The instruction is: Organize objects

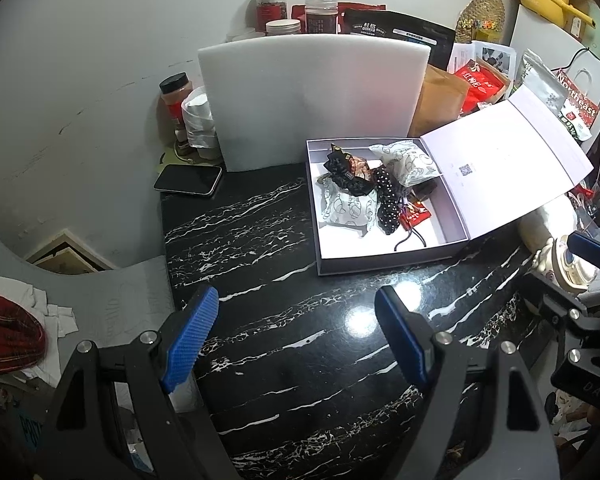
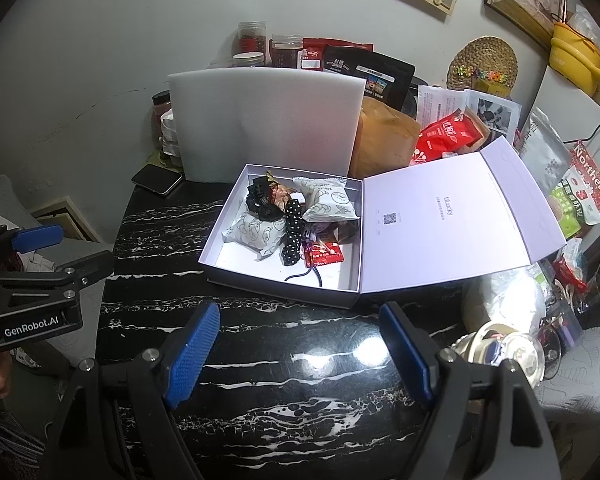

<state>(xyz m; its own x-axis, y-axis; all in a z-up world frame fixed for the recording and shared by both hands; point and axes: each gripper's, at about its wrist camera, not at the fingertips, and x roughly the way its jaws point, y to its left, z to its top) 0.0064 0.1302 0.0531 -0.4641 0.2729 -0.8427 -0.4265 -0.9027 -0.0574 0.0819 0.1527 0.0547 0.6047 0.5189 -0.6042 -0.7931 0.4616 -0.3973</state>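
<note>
- Hovering over bare black marble desk, the left gripper is spread apart and holds nothing; the open box of packets lies ahead to the right, foam board and phone behind.
- From the right wrist, the right gripper is likewise apart and empty; the box sits just ahead, lid flung right against clutter, with the left gripper at the desk's left edge.

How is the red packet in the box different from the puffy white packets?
The red packet is small and flat; the white packets are much bigger and puffed up. The red packet is plain bright red with small markings; the white packets carry grey drawn patterns. The red packet lies on the box floor; one white packet leans up on the heap. All sit inside the open box.
</note>
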